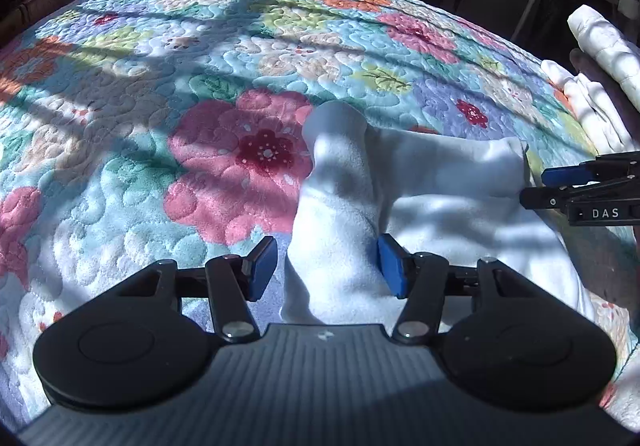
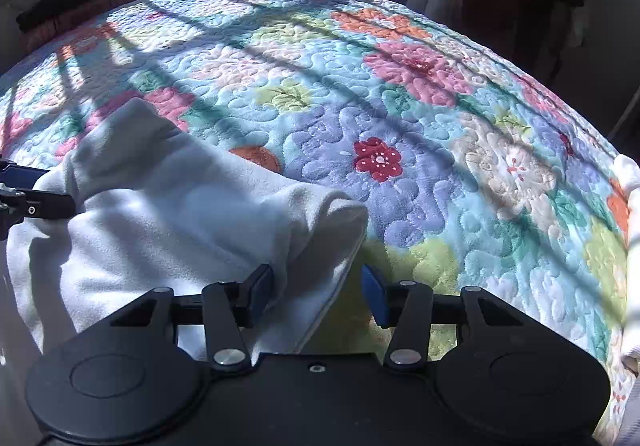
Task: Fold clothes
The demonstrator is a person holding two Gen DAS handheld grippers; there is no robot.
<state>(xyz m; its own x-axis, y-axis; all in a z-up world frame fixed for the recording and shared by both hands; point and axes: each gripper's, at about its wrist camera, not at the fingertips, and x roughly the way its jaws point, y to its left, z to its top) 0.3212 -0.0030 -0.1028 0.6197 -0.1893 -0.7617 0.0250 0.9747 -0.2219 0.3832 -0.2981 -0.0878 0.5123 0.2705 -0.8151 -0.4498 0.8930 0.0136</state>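
The white fleece garment (image 1: 440, 181) lies on the flowered quilt (image 1: 160, 85) of the bed, toward the bed's near edge, bunched and not yet flat. Two raised folds stand up from it, one in front of each of the tongs.

Left tongs (image 1: 328, 266): jaws wide apart. A raised fold of the garment stands between the blue pads. The right pad is at or very near the cloth; the left pad stands clear of it. Nothing is gripped.

Right tongs (image 2: 318, 288): jaws wide apart. The hemmed edge of the garment lies between the pads, close to the left pad and apart from the right one. Nothing is gripped.

Step in hand, as judged: taking hold of the garment at two points, before spreading or folding it.

Next move calls for: closing each pair of jaws on its fold, taking only the intended layers, then lifting both together so the cloth draws taut.

A second pile of white cloth (image 1: 600, 57) lies at the bed's right edge.
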